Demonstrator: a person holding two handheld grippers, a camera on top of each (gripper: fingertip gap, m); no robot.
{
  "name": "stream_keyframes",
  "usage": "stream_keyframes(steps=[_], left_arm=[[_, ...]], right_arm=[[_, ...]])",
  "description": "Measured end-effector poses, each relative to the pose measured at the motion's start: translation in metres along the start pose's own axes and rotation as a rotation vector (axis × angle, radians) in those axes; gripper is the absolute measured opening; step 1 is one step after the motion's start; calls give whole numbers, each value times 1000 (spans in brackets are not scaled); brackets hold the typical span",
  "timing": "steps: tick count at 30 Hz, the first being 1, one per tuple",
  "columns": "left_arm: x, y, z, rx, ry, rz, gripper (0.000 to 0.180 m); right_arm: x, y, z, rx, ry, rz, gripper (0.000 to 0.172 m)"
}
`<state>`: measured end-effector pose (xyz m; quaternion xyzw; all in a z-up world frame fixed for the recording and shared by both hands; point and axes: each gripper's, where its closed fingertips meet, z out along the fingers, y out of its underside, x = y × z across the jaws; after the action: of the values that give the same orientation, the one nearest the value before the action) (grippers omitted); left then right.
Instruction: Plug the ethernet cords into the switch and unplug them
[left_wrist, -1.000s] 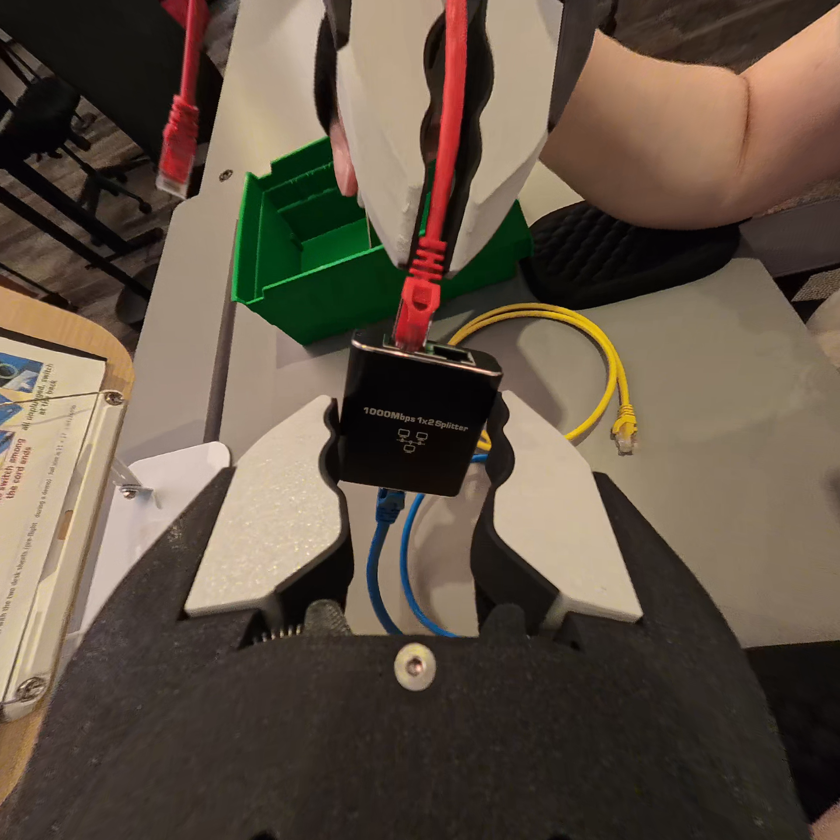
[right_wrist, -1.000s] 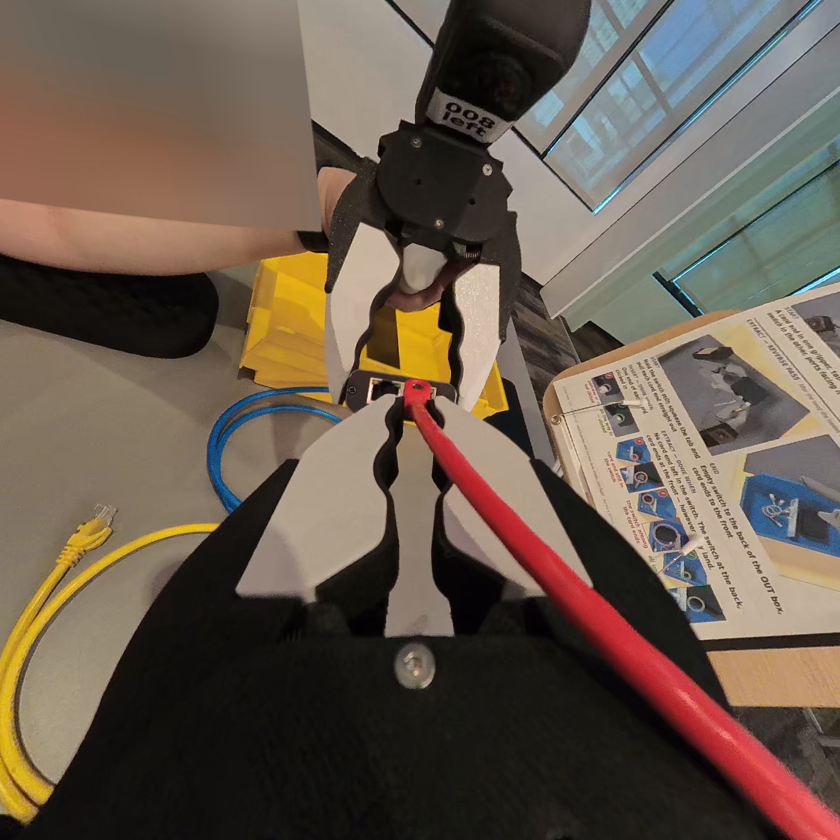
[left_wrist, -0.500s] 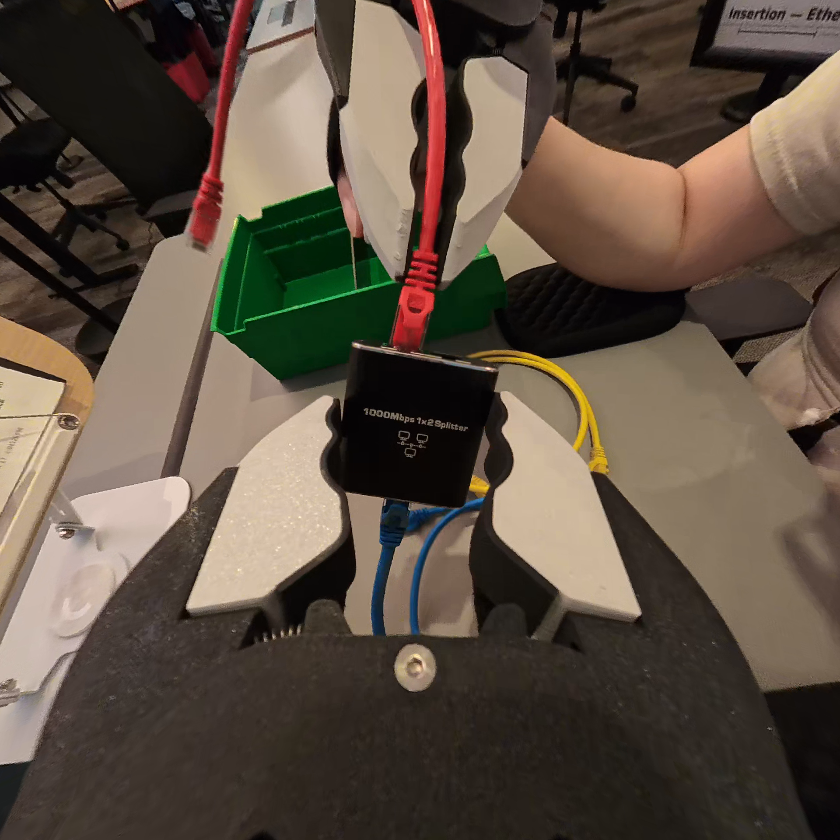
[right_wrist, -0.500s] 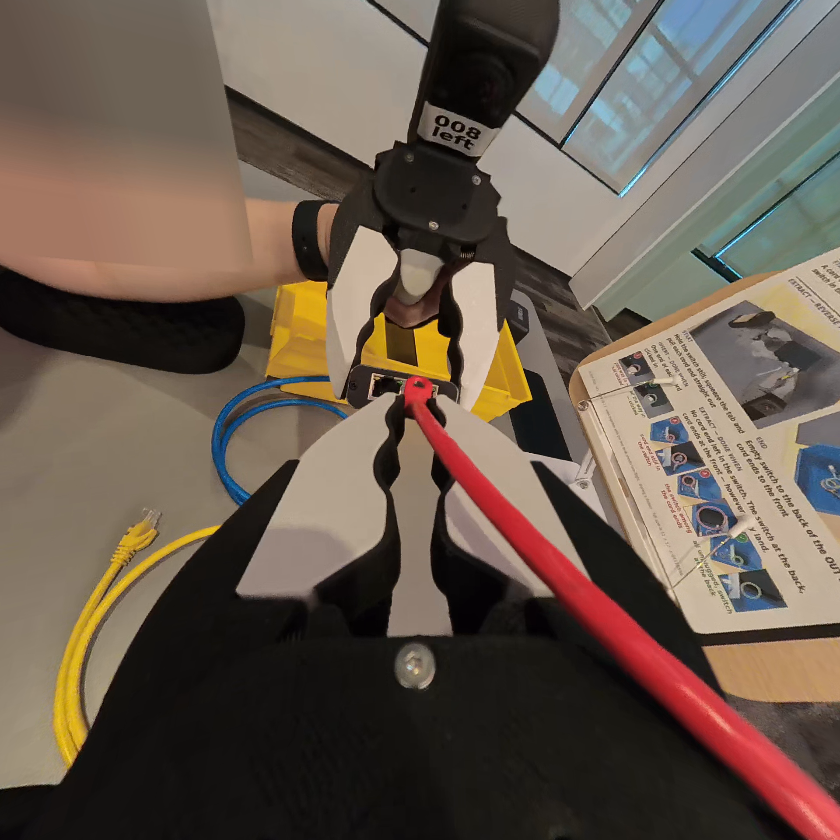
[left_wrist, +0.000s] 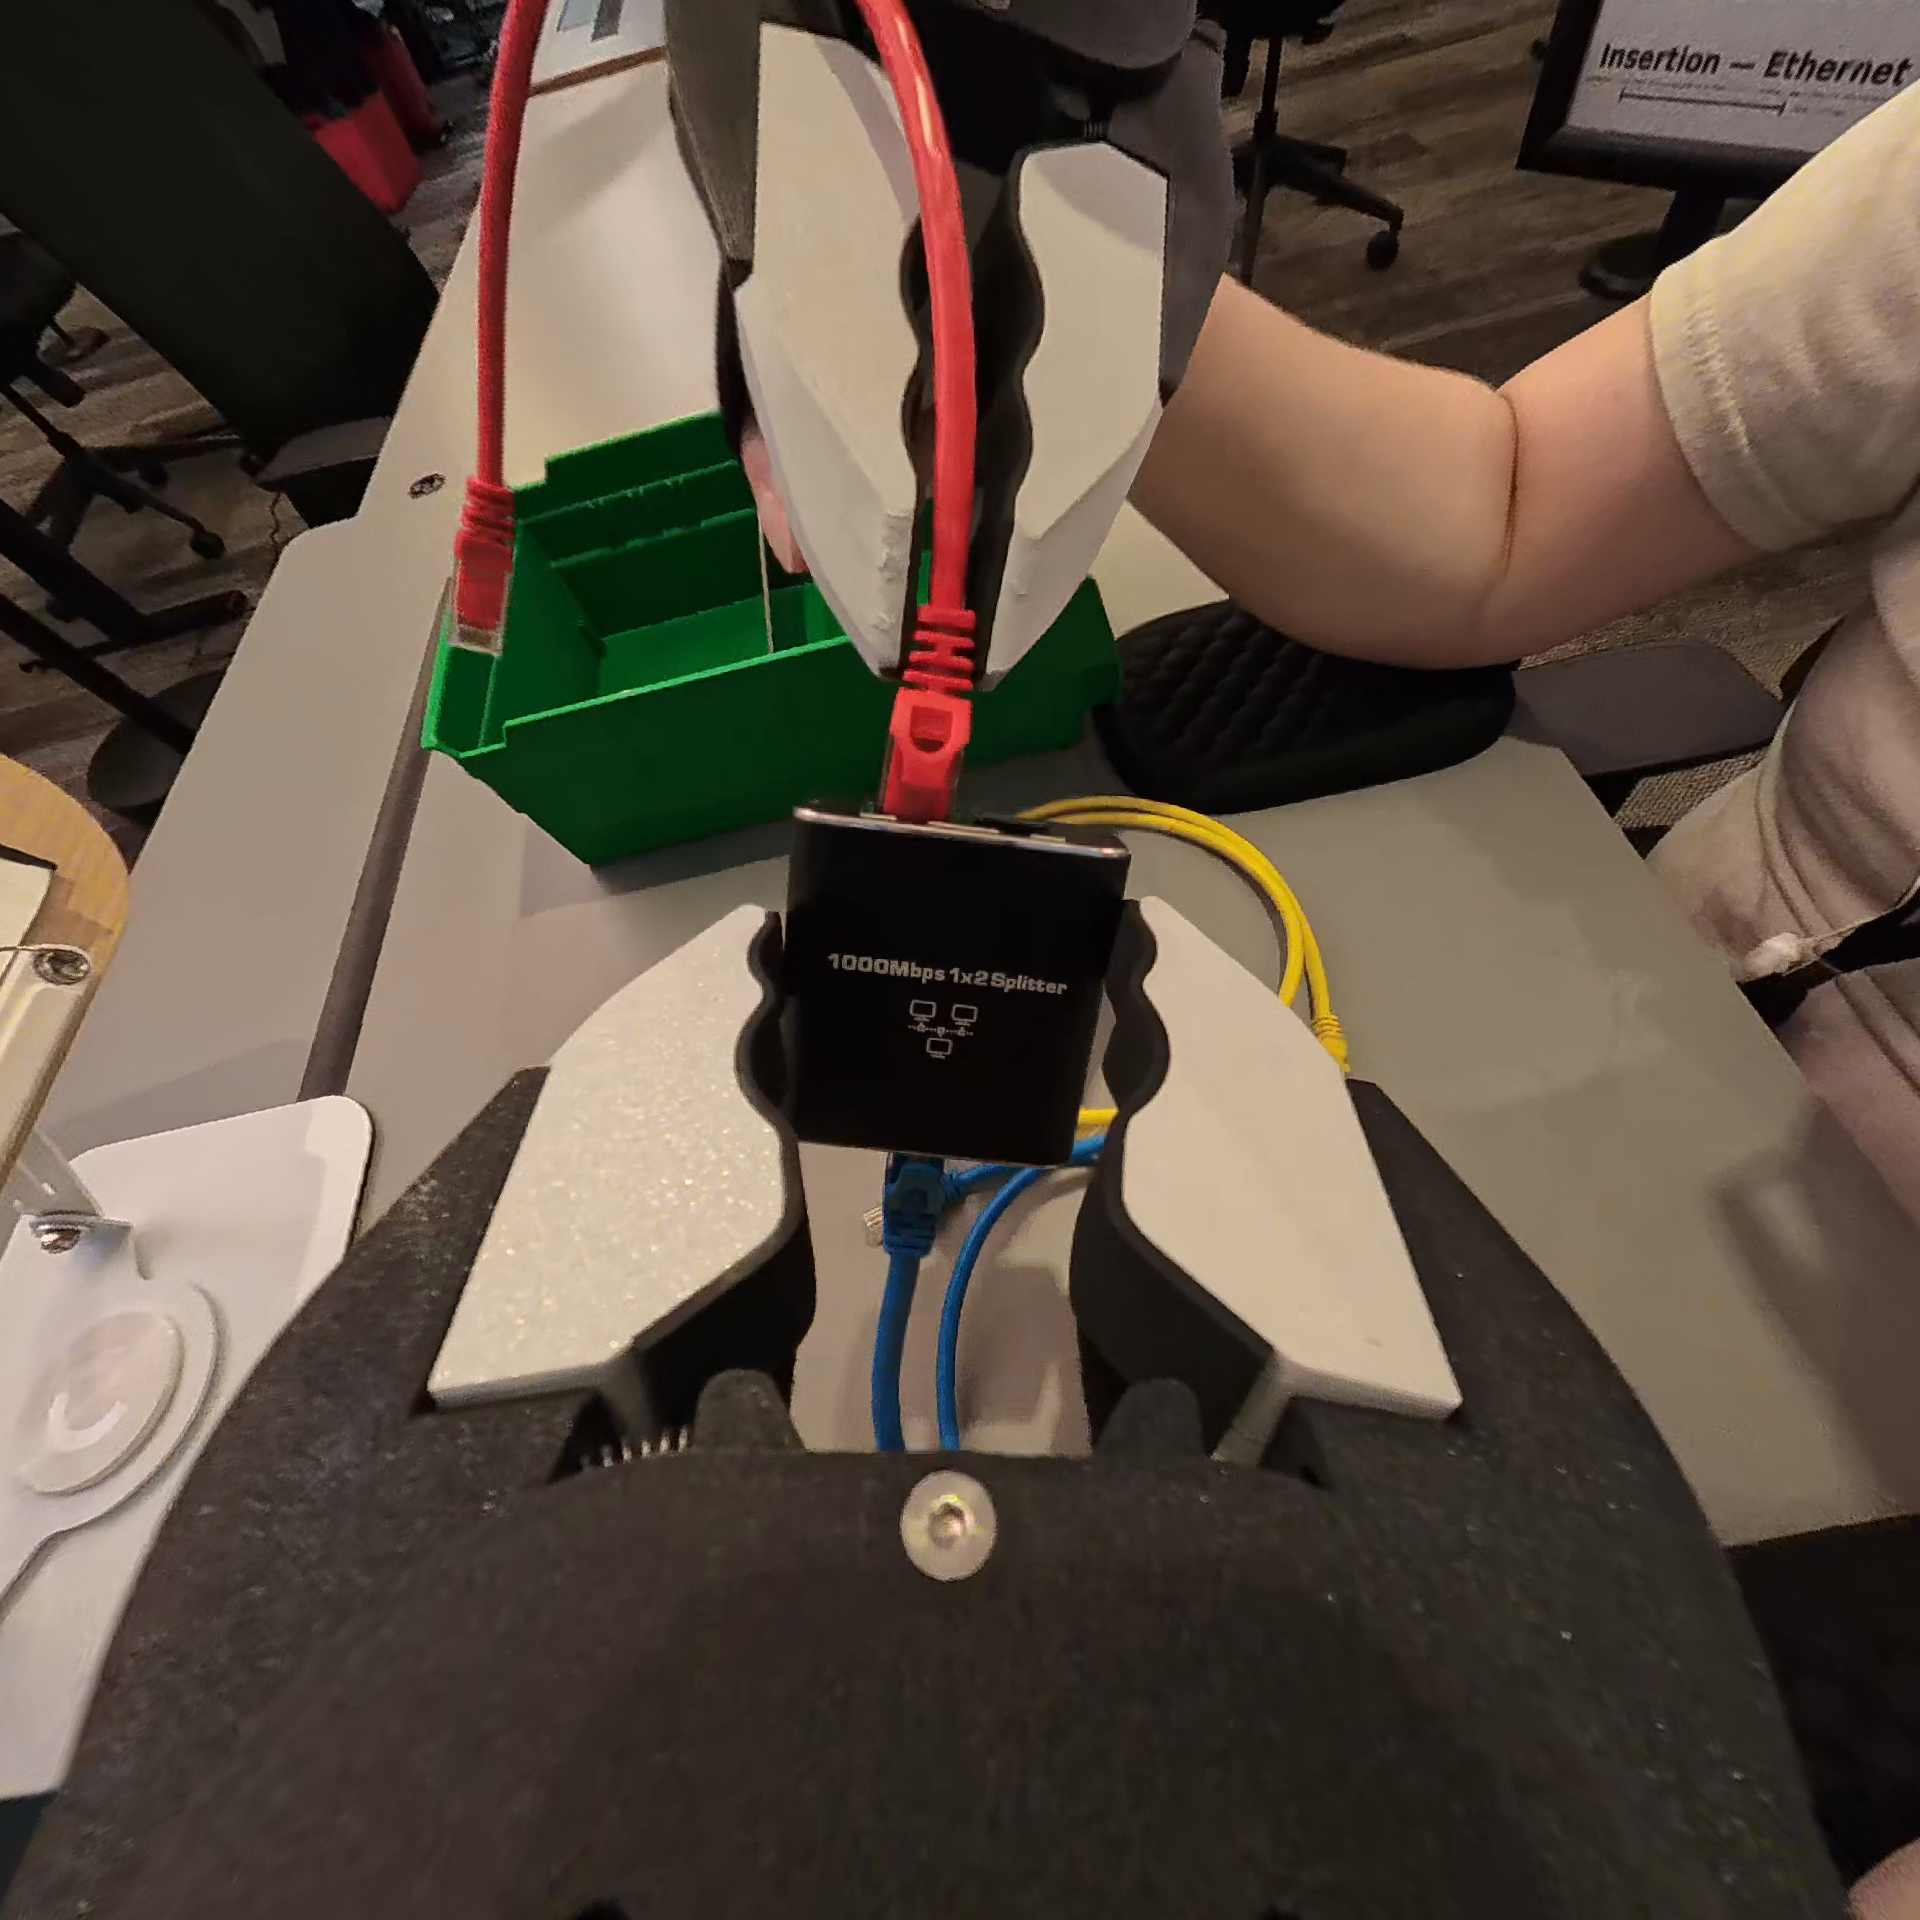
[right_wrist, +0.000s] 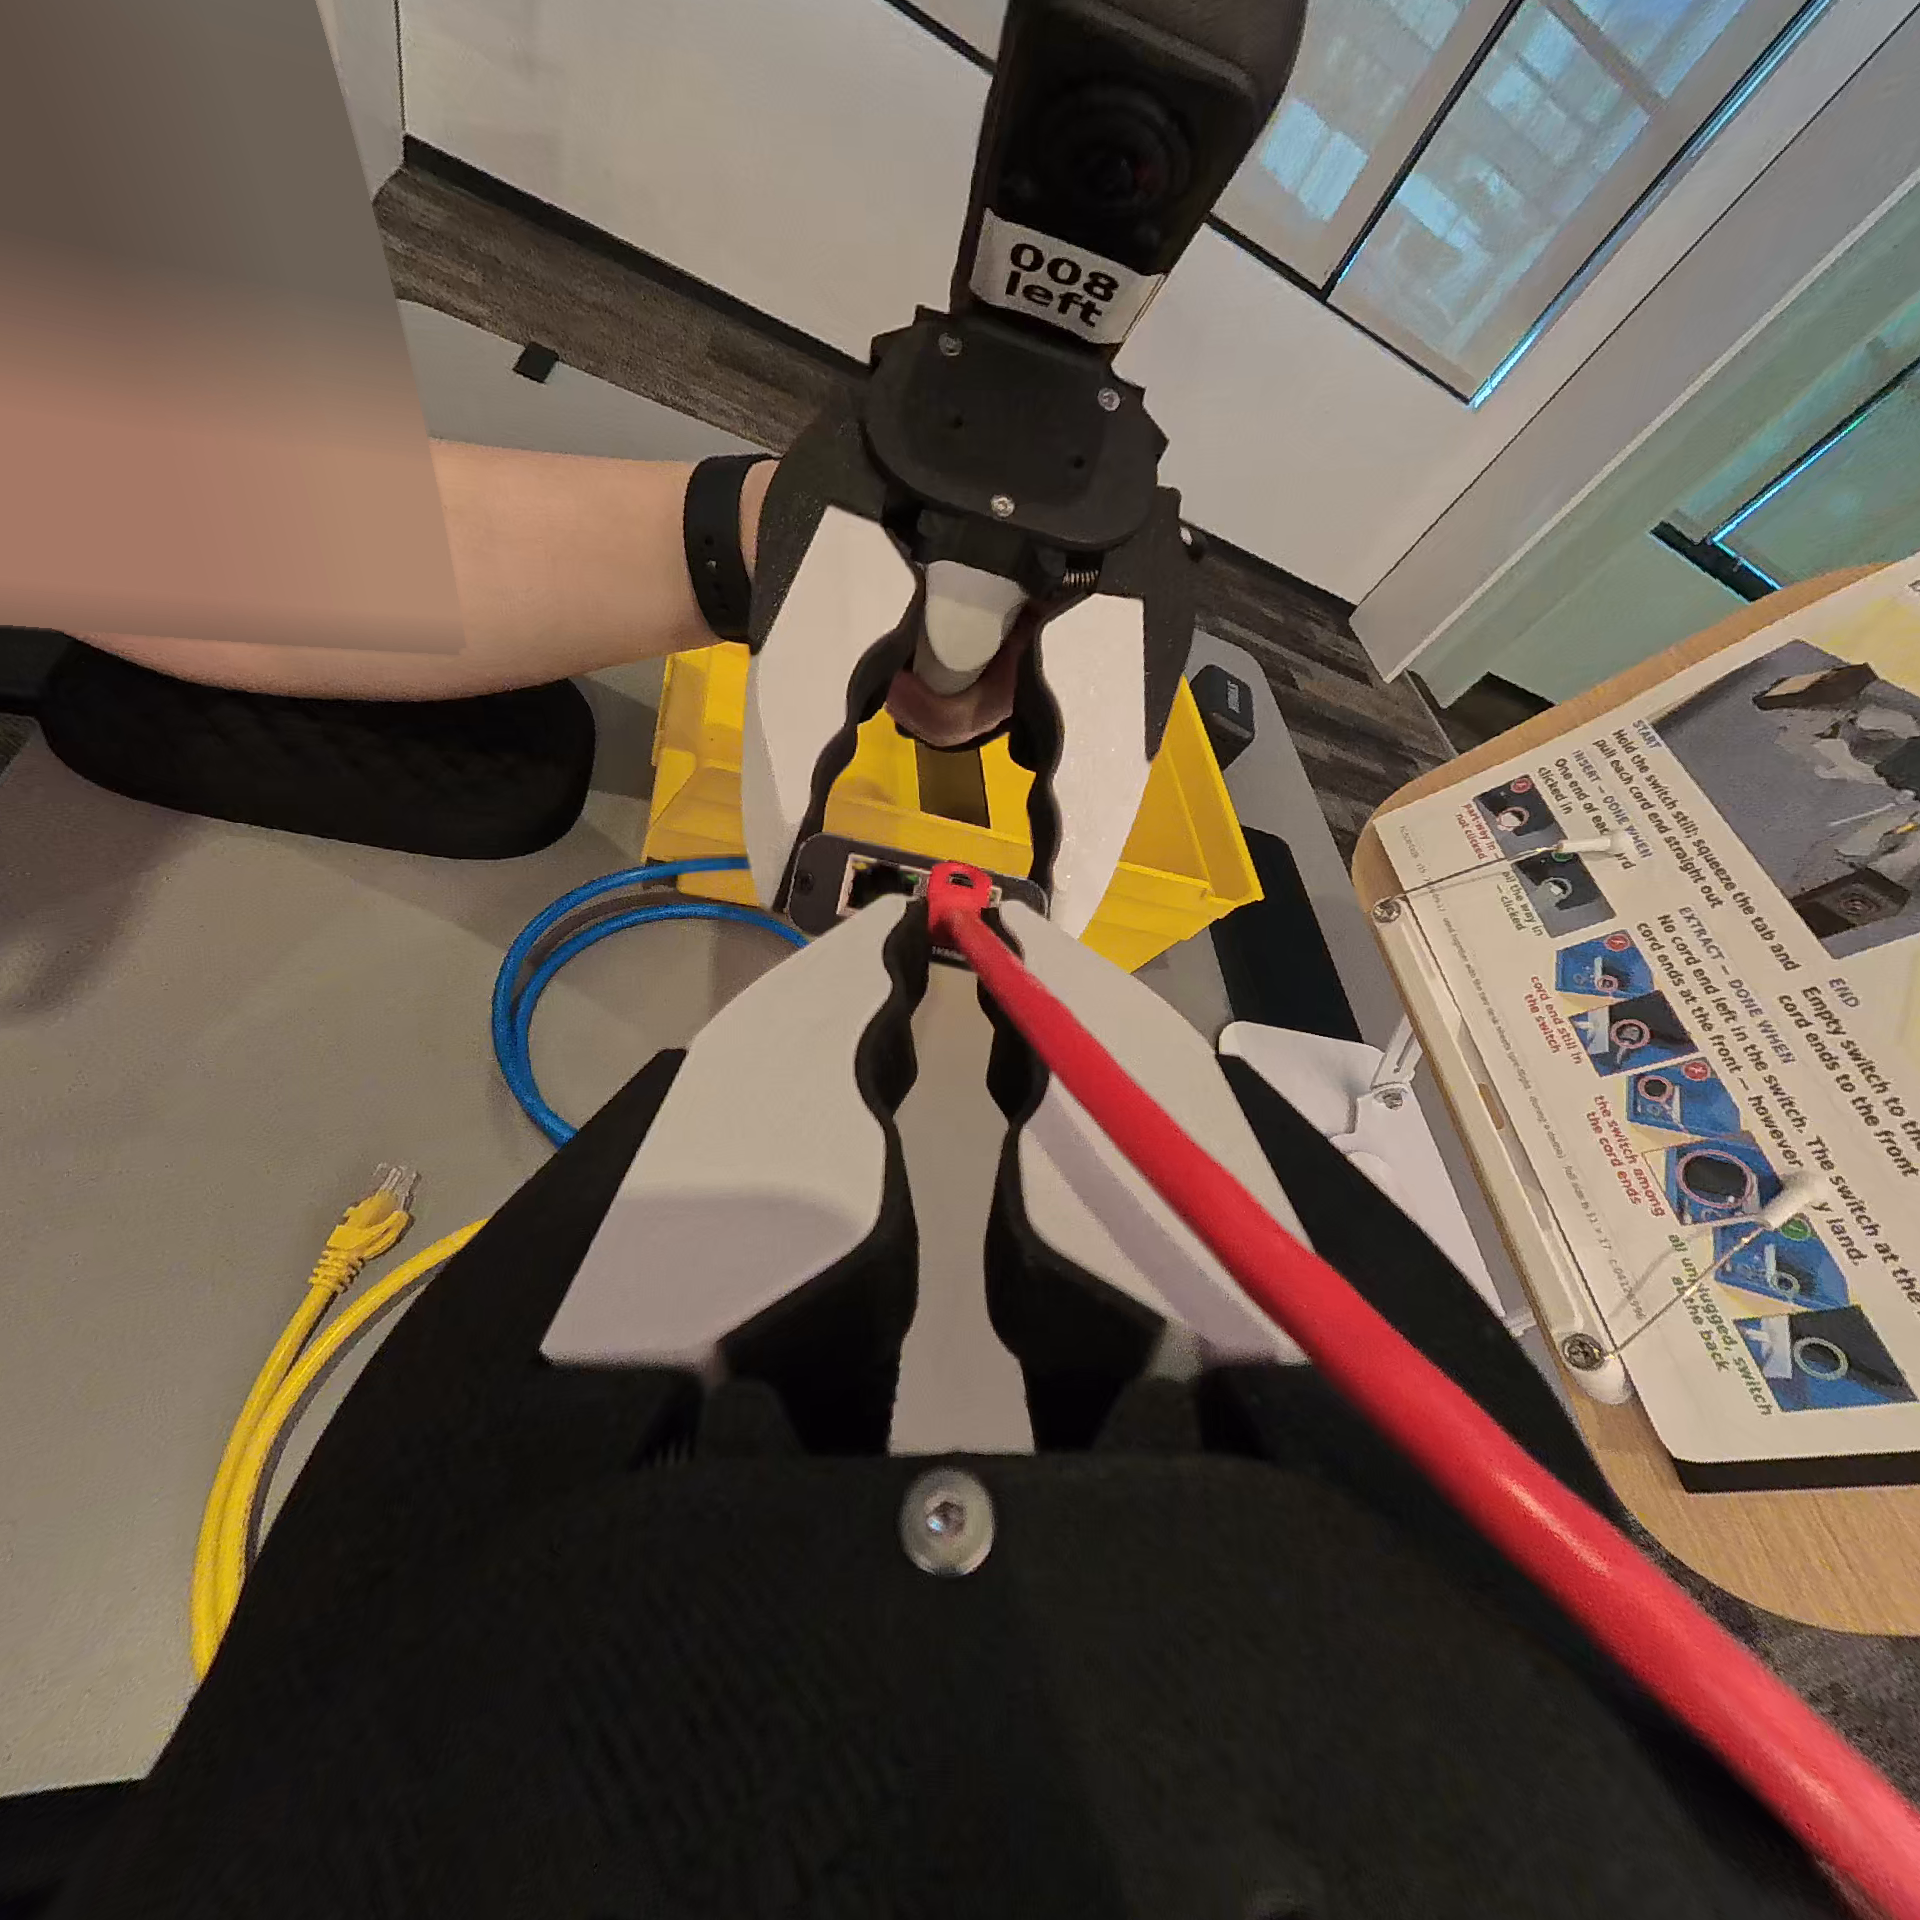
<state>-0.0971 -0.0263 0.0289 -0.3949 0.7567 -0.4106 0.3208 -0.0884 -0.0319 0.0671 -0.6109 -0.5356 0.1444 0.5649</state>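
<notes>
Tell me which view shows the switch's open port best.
The right wrist view: it faces the switch end-on, so the empty port beside the red plug is plain. The left wrist view shows only that face's edge.

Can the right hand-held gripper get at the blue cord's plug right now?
Probably not. The right hand-held gripper is shut on the red cord, plugged into the switch, and the blue plug lies on the table under the switch, behind the left hand-held gripper.

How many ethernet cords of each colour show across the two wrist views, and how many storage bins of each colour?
Red ethernet cord: 1
Blue ethernet cord: 1
Yellow ethernet cord: 1
Green bin: 1
Yellow bin: 1
Total: 5
</notes>
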Motion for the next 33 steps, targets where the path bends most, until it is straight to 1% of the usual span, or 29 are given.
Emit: stream_keyframes(steps=[3, 14, 17, 20, 23, 25, 27, 28, 30, 31, 33], left_arm=[[0, -4, -4, 30, 0, -6, 59], [9, -2, 0, -9, 33, 30, 58], [11, 1, 7, -33, 44, 35, 58], [11, 1, 11, -25, 58, 25, 58], [9, 4, 11, -45, 42, 32, 58], [6, 7, 12, -62, 25, 20, 58], [1, 10, 12, -66, 24, -28, 59], [-3, 12, 13, -64, 17, -58, 58], [-11, 19, 16, -91, -6, -115, 58], [-14, 25, 17, -123, -25, -132, 58], [-24, 39, 19, -190, -78, -143, 58]], right_arm=[[1, 1, 0, 2, 3, 2, 11], [-6, -6, 4, 61, -47, 18, 11], [-8, -4, 6, 47, -56, 13, 11], [-8, -4, 4, 52, -57, 16, 11], [-7, 1, 6, 31, -61, 24, 11], [-3, 5, 5, 16, -59, 61, 11], [2, 18, 3, -35, -57, 113, 11], [4, 27, 1, -87, -48, 138, 11], [3, 55, -7, -254, -50, 154, 11], [-2, 73, -14, -362, -72, 152, 6], [-16, 100, -30, -521, -126, 168, 5]])
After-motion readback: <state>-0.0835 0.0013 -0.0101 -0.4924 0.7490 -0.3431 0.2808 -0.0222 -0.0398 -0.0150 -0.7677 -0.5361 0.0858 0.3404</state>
